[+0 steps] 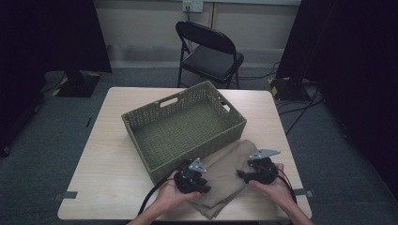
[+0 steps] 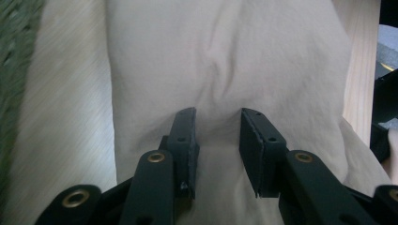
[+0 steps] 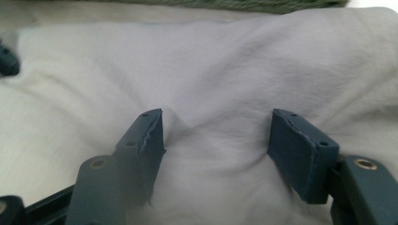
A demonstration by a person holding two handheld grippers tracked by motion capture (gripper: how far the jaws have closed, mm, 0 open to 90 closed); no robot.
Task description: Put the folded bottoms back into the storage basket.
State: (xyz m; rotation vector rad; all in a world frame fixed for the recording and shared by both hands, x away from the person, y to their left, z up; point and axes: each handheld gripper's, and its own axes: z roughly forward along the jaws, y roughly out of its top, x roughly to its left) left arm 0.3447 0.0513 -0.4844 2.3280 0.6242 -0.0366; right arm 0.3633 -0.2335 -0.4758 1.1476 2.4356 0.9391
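Two tongs work a beige cloth lying on the worktop just beside a green woven basket, as the high view shows: left tongs and right tongs rest on its opposite sides. In the left gripper view, narrowly parted jaws press into the cloth, a fold rising between them, not yet pinched. In the right gripper view, wider jaws straddle a raised wrinkle. The step looks like gathering; next, both should close before lifting.

One cloth, one woven basket, one folding chair, two grippers.
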